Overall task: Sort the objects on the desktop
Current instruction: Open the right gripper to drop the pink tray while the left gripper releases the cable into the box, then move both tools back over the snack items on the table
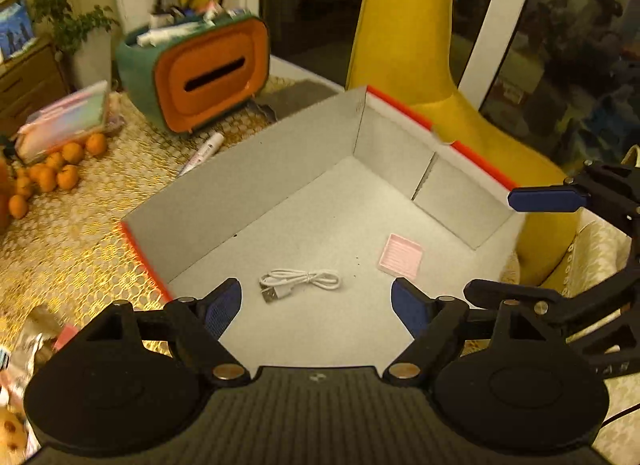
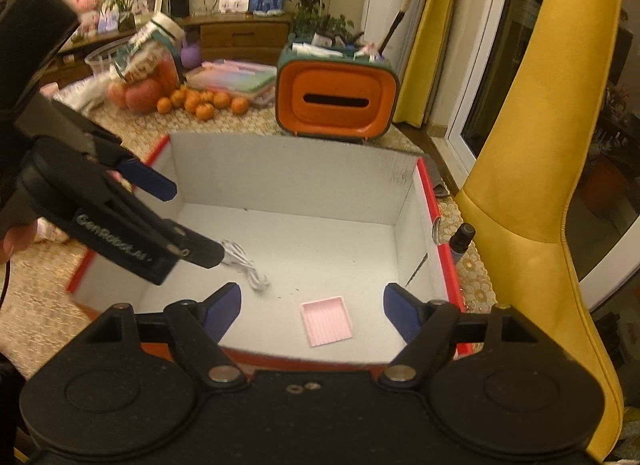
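- White cable (image 2: 248, 265) in the box (image 2: 296, 169): near end hidden behind left gripper (image 2: 192, 221).
- Snack packets (image 1: 20, 353) left of box: blurred, cut off, possibly biscuits.

Counts, both wrist views:
- Red-rimmed cardboard box (image 2: 424, 185): 1.
- Inside: white USB cable (image 1: 300, 283): 1; pink notepad (image 2: 327, 320): 1.
- Orange-fronted tissue box (image 2: 336, 101): 1.
- Tangerines (image 2: 206, 103): about 7 visible; pile partly hidden.
- White marker pen (image 1: 204, 153): 1.
- Yellow chair (image 2: 536, 169): 1.
- Small dark bottle (image 2: 460, 239) beside box: 1.
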The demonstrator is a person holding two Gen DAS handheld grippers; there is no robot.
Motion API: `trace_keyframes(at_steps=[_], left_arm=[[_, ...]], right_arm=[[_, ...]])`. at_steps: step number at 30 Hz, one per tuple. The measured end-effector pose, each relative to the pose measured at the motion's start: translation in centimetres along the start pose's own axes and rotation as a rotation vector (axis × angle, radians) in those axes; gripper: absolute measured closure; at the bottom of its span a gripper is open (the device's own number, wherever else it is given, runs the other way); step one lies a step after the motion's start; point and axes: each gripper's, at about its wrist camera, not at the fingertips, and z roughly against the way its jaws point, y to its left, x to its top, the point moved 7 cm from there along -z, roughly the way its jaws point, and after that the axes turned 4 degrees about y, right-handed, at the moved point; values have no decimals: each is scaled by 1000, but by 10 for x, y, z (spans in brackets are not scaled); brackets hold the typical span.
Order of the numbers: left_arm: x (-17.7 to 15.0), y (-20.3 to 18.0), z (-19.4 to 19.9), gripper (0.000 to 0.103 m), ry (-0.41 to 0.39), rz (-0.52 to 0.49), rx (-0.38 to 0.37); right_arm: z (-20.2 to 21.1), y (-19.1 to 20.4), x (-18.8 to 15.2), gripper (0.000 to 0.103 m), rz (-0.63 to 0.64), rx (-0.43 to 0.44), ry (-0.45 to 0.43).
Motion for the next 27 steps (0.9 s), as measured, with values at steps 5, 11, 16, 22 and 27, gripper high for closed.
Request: trace_keyframes(at_steps=[5,11,16,22,27], left_arm=[[-26,-1,41,21,-120,18,12],[-62,0,84,21,-216,34,11],[-86,10,108,21,-259,62,22],[-108,24,129,21,-292,86,36],[-129,37,144,21,-319,101,59]], right_arm=[[23,15,-3,22,-19,13,-53],[51,41,-8,18,-19,24,-121],[66,65,-13,17,-19,31,-156],[76,91,-16,16,-23,39,-180],[78,113,-17,15,-27,53,-187]])
